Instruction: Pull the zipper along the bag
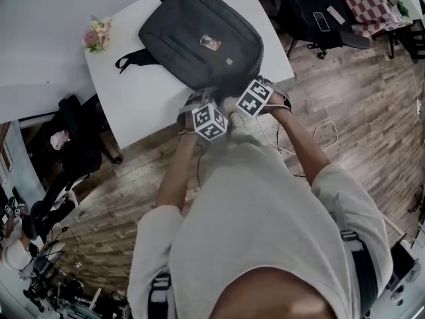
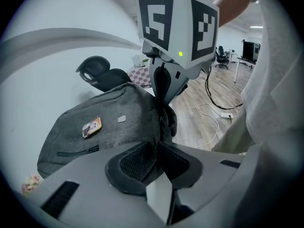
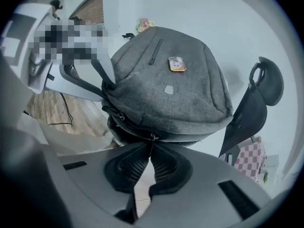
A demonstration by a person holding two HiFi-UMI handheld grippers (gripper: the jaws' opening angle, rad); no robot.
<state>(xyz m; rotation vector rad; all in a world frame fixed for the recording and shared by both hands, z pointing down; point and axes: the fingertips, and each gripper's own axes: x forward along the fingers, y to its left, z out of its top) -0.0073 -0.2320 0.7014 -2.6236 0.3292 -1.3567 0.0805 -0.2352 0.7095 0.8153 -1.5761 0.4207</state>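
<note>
Lying at twelve o'clock on the table (image 1: 133, 105), the bag (image 1: 199, 35) is clamped at its six o'clock rim by the left gripper (image 2: 158, 144); the right gripper (image 3: 151, 145) seemingly pinches the zipper pull (image 3: 152, 137): draw it along the track, keeping the fabric taut.

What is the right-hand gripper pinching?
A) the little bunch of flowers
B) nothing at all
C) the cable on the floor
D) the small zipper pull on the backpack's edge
D: in the right gripper view, the right gripper has its jaws closed together on the zipper pull at the near edge of the gray backpack.
</note>
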